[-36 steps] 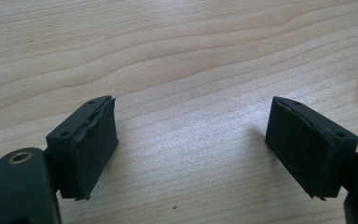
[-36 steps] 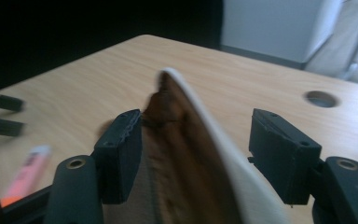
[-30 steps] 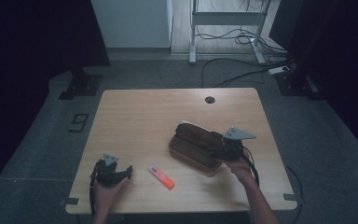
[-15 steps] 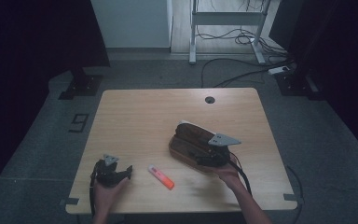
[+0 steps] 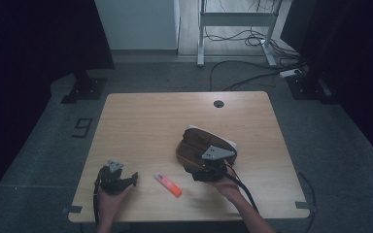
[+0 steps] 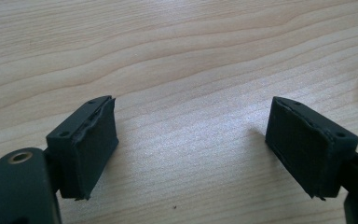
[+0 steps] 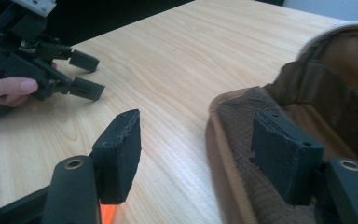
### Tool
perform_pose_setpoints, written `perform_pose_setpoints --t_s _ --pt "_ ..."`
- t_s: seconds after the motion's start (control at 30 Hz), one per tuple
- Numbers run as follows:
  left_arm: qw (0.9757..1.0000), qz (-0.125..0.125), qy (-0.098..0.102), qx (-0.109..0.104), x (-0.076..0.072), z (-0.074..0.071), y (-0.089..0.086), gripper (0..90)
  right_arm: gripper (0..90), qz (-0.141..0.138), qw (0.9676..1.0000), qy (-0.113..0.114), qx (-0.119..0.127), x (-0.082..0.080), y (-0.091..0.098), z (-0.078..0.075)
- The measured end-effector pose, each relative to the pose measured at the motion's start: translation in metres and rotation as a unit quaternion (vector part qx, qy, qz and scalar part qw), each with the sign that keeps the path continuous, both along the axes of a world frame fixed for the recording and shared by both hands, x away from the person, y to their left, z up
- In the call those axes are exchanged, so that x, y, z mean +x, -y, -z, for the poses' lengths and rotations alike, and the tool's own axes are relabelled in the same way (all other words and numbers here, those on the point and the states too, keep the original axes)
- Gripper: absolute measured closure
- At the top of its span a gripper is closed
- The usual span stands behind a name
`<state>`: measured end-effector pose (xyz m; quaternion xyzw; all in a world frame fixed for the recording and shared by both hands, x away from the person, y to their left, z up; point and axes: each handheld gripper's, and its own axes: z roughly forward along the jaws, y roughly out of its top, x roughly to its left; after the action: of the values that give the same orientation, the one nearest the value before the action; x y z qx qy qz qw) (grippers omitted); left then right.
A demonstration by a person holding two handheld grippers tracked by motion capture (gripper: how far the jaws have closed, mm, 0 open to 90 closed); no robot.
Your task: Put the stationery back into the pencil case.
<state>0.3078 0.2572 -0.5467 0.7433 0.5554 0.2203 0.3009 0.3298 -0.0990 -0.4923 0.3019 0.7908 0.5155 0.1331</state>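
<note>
Both grippers' jaws stand open, holding nothing. The right gripper (image 5: 200, 171) straddles the brown pouch's (image 5: 194, 145) soft rim at its 6 o'clock edge, so a close may pinch only loose fabric and slip. The orange marker (image 5: 168, 184) on the surface (image 5: 145, 121) lies near at 8 o'clock and could get knocked; the left gripper (image 5: 132, 178) rests apart.

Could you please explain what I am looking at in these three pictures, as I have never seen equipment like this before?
A person sits at a wooden table holding a hand-held gripper in each hand. One picture comes from a camera above; the other two from cameras riding on each gripper, looking along its black jaws. The left gripper stands open over bare wood and holds nothing. The right gripper is open too, one jaw over the rim of a brown pouch, not clamped on it. An orange and white marker lies between the hands.
</note>
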Motion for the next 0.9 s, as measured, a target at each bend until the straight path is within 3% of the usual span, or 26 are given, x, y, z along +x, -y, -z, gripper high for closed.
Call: perform_pose_setpoints --t_s 0.23,0.9 --pt "1.0000 0.000 0.000 0.000 0.000 0.000 0.000 16.4 33.0 -0.022 0.9997 -0.005 -0.010 -0.006 -0.015 0.006" --pt "1.0000 0.000 0.000 0.000 0.000 0.000 0.000 16.4 35.3 -0.046 0.9984 -0.016 -0.029 -0.018 -0.043 0.022"
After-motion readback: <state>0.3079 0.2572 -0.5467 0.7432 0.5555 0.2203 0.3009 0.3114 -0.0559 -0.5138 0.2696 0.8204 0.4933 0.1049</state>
